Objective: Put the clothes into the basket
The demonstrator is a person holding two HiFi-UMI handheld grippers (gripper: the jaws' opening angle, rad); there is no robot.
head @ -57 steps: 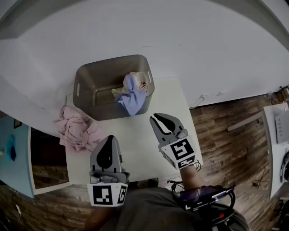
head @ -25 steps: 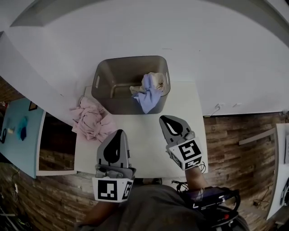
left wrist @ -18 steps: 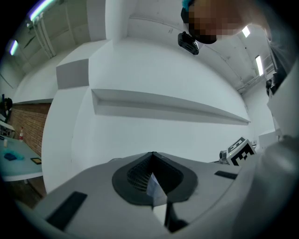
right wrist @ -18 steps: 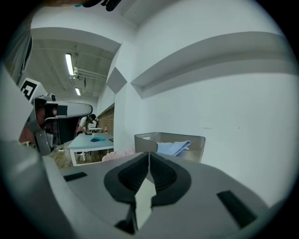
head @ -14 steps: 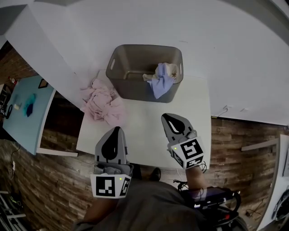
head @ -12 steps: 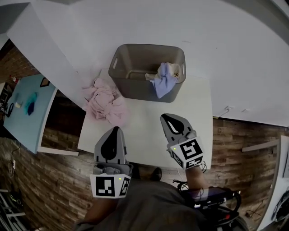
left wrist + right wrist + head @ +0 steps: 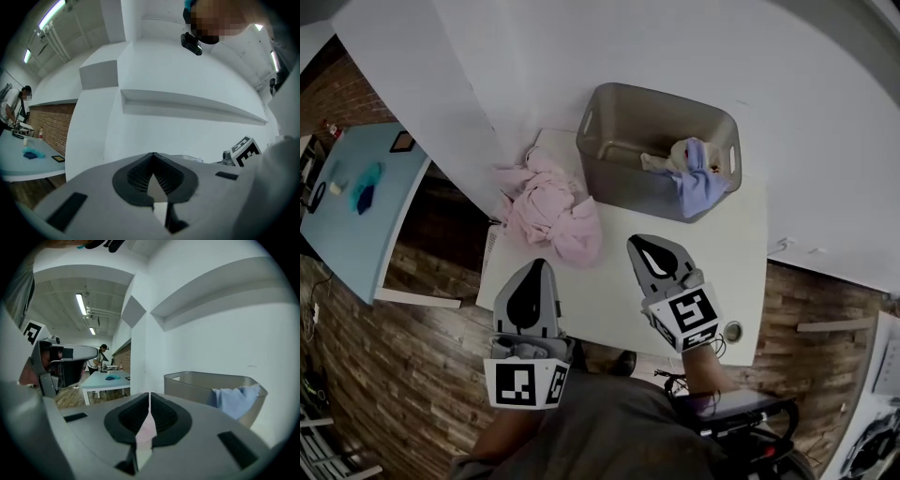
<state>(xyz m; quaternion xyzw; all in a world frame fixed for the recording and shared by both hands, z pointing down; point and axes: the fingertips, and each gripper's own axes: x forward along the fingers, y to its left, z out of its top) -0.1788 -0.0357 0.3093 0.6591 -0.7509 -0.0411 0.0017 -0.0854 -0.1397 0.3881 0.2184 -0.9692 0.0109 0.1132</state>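
A grey basket point(image 7: 623, 173) stands at the back of the white table point(image 7: 609, 305). A blue cloth point(image 7: 701, 190) hangs over its front right rim, with a beige cloth point(image 7: 666, 159) inside. A pink pile of clothes point(image 7: 551, 211) lies on the table left of the basket. My left gripper point(image 7: 540, 266) is shut and empty, over the table's front edge, just short of the pink pile. My right gripper point(image 7: 638, 243) is shut and empty, to the right of the pile and in front of the basket. The right gripper view shows the basket point(image 7: 201, 383) and the blue cloth point(image 7: 234, 401) ahead on the right.
A white wall rises behind the table. A light blue table point(image 7: 356, 187) with small items stands at the left, over a wood floor. A round hole point(image 7: 732, 331) sits near the white table's front right corner. A person point(image 7: 96, 363) stands far off.
The view has swung left: the basket and the pink pile now sit further right in the picture. Both grippers, still shut, have come over towards the pink pile.
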